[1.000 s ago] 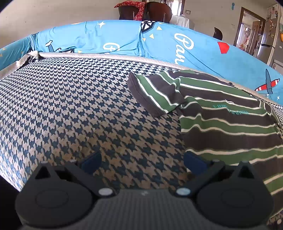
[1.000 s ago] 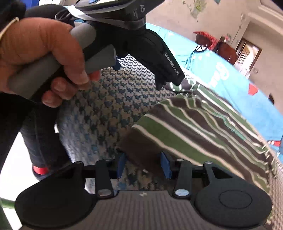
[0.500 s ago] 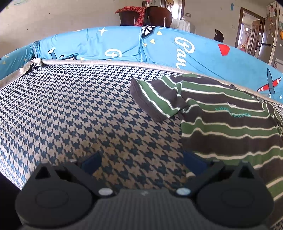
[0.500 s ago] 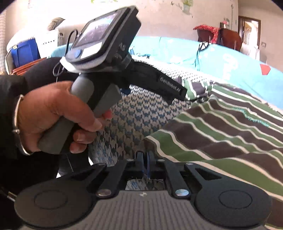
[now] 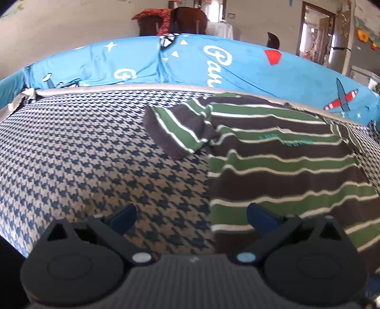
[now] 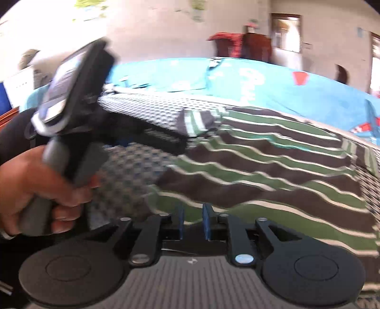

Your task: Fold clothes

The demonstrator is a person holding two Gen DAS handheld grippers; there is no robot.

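A green, dark brown and white striped shirt (image 5: 280, 166) lies spread on the houndstooth bed cover (image 5: 83, 154), with one sleeve (image 5: 175, 130) sticking out to the left. My left gripper (image 5: 191, 217) is open just above the cover, and its right pad hangs over the shirt's left edge. In the right wrist view the shirt (image 6: 273, 171) ripples up toward my right gripper (image 6: 192, 221). Its hem sits between the blue pads (image 6: 181, 221), which still touch it. The jaws are opening a little. A hand (image 6: 35, 190) holds the left gripper (image 6: 175, 142) at the left.
A bright blue printed sheet (image 5: 213, 64) covers the raised far edge of the bed. Behind it stand dark chairs with a red cloth (image 5: 166, 21) and a doorway (image 5: 315, 26). The bed's near edge drops away at the lower left (image 5: 14, 237).
My right gripper closed on the shirt's hem, then rose and rolled with it; its pads now stand slightly wider apart. My left gripper shifted a little toward the shirt's edge and stayed open.
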